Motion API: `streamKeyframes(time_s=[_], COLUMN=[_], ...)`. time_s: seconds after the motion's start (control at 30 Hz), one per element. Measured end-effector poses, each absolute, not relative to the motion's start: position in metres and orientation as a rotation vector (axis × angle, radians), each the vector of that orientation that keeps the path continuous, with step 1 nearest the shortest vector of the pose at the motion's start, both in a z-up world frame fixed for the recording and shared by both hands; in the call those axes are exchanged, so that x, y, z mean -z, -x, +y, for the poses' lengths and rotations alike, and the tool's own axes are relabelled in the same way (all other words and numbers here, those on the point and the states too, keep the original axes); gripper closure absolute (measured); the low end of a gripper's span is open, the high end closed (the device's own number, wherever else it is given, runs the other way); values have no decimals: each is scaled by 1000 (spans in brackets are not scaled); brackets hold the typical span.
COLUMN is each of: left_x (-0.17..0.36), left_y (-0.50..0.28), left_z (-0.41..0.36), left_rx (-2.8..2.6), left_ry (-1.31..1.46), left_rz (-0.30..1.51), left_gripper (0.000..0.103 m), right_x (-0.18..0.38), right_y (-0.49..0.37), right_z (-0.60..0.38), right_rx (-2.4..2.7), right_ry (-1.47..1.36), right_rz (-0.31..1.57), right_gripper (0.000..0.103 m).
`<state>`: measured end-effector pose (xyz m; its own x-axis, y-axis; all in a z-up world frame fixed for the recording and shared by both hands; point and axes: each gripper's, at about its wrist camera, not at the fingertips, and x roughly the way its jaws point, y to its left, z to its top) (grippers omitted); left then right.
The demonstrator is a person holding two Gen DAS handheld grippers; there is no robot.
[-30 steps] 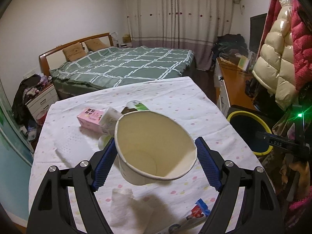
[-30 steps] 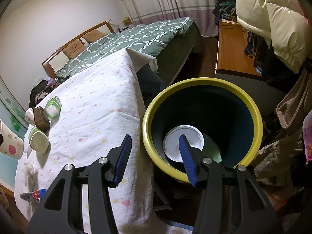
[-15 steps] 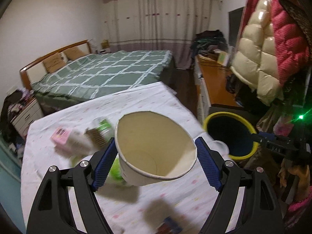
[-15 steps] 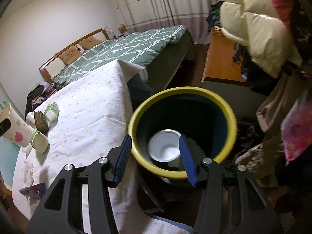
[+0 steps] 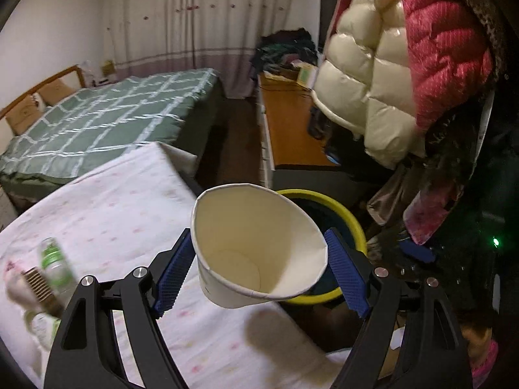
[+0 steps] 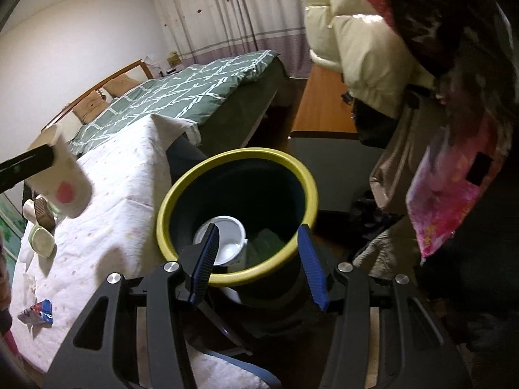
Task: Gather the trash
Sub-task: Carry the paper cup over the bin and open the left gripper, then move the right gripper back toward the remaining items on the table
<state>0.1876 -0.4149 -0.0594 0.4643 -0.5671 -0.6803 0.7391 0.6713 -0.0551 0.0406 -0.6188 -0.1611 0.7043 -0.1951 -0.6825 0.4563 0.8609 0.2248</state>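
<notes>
While the right hand-held gripper (image 6: 258,259) hangs half open and empty over the yellow-rimmed bin (image 6: 168,201), the left hand-held gripper (image 5: 259,272) has swung its clamped paper cup (image 5: 256,246) off the counter (image 5: 107,207) to the bin's edge, ready for dropping.

Right tongs (image 6: 258,259) empty, jaws parted over yellow-rimmed bin (image 6: 181,194). White cup (image 6: 227,238) lies inside bin. Left tongs (image 6: 22,163) hold paper cup (image 6: 63,181) above desk (image 6: 123,214).
</notes>
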Motion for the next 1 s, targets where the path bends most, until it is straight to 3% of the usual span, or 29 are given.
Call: streamKeyframes(time_s=[0.27, 0.37, 0.57, 1.0], left_x=[89, 95, 97, 31], left_y=[-201, -206, -203, -165], left_z=[-491, -507, -518, -350], left_rx=[858, 863, 877, 703], left_ry=[-262, -260, -261, -126], left_rz=[806, 815, 828, 678], left_gripper=[22, 17, 15, 6], right_x=[170, 171, 169, 166], right_y=[-22, -18, -15, -42], right_z=[-633, -633, -627, -594], right_rx=[386, 389, 387, 319], right_ry=[-437, -438, -436, -391], right_rz=[696, 696, 695, 713], right_gripper=[55, 55, 54, 51])
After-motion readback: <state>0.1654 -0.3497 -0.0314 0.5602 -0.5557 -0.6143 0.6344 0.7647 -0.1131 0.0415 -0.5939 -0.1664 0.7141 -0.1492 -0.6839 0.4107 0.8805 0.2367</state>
